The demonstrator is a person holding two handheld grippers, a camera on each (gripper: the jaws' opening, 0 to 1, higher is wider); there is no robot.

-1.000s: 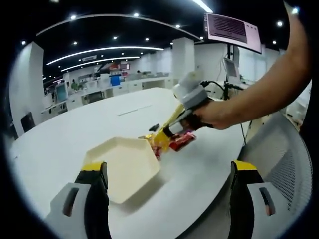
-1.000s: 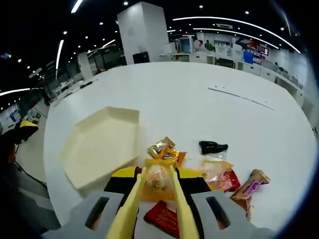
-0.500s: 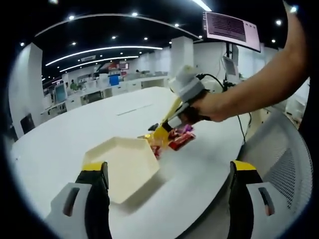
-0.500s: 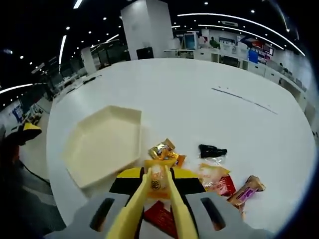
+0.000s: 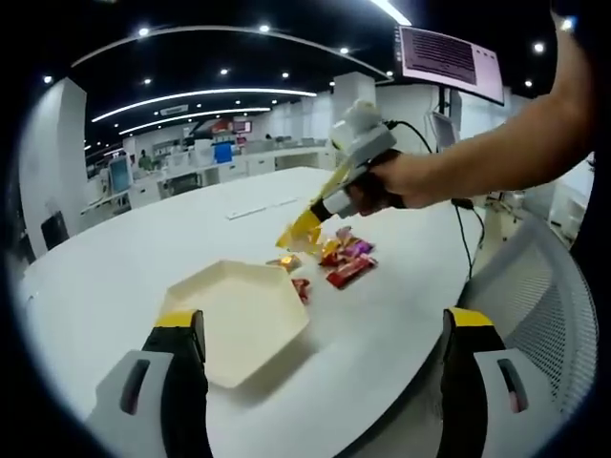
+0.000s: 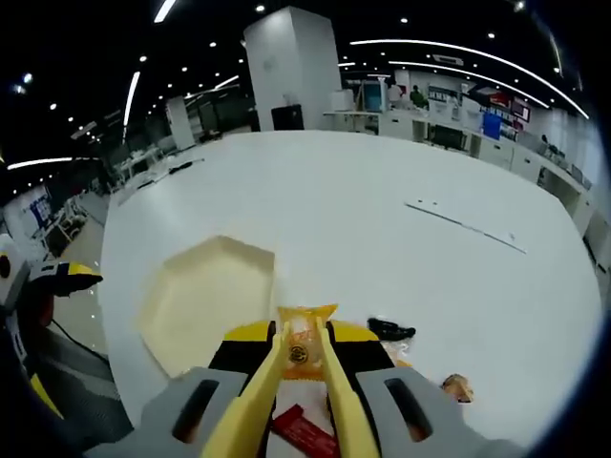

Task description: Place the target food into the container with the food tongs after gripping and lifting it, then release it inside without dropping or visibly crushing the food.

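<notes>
**Wrapped snack held in tongs, raised off the table near the hexagonal tray**

1. Target food. An orange-yellow wrapped snack (image 6: pixel 304 341) is pinched between the two tips of the yellow food tongs (image 6: pixel 286 401). In the right gripper view it sits directly ahead of the right gripper (image 6: pixel 298 367), at the far end of the tong arms. In the left gripper view the same packet (image 5: pixel 304 232) hangs clear of the table surface, above the loose pile of snacks.

2. Right gripper. Its jaws are clenched on the tong arms, pressing them together so the tips grasp the snack. A person's hand (image 5: pixel 382 186) holds this gripper; it enters the left gripper view from the right.

3. Container. A cream hexagonal tray (image 6: pixel 181 310) lies on the table ahead and to the left of the right gripper's jaws. The snack is not over its floor; it is just beside the tray's near-right edge as seen along the tongs. In the left gripper view the tray (image 5: pixel 205 315) lies just ahead of the left gripper (image 5: pixel 320 367), nearer its left jaw.

4. Left gripper. Its jaws stand wide apart, released, with nothing between them.

5. Remaining items. Several wrapped snacks, including a red packet (image 5: pixel 349 271), lie beyond the tray on the white round table (image 5: pixel 105 277). A dark packet (image 6: pixel 389 330) lies right of the tong tips.
</notes>
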